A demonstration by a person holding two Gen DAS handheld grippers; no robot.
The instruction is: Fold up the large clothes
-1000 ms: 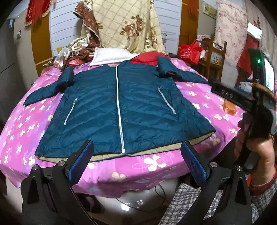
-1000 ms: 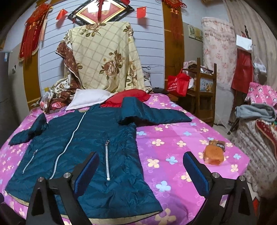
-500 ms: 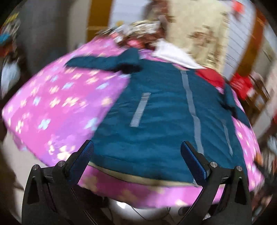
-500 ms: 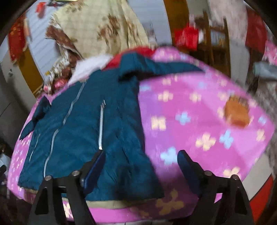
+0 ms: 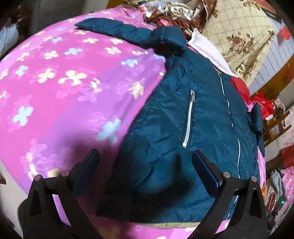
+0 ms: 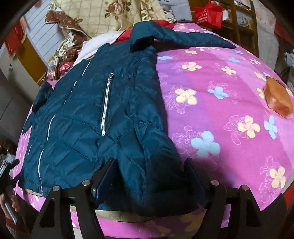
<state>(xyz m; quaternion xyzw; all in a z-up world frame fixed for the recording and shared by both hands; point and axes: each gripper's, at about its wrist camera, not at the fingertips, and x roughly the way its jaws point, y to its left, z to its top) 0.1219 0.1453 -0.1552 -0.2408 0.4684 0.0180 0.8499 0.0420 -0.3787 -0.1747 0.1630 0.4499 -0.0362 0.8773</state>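
Two grippers are in your hands, each poised over a lower corner of the teal quilted jacket [image 6: 88,114]. The jacket lies front-up and zipped on the pink flowered bedspread [image 6: 220,103], its long axis running from the hem at the near bed edge up to the collar by the white pillow [image 5: 207,47] at the far end. Both sleeves are spread outward: your left-side sleeve [image 5: 117,31] points away across the bedspread, and your right-side sleeve [image 6: 185,36] does likewise on the other side.

Your left gripper [image 5: 145,165] has its jaws wide apart, straddling the jacket's left side edge close to the hem corner; one finger hangs over bare bedspread, the other over the fabric below the left pocket zip [image 5: 189,117]. Whether the fingers touch the cloth cannot be told from this view.

Your right gripper [image 6: 149,176] likewise has its jaws spread, with the jacket's right hem corner lying between them. The inner finger appears to rest against the fabric, below the right pocket zip [image 6: 106,103]; nothing is pinched.

An orange-brown object [image 6: 277,101] sits on the bedspread well to the right of the jacket. A cream floral quilt [image 6: 117,14] is heaped behind the pillow, and a red bag [image 6: 207,14] stands off the far right corner of the bed.
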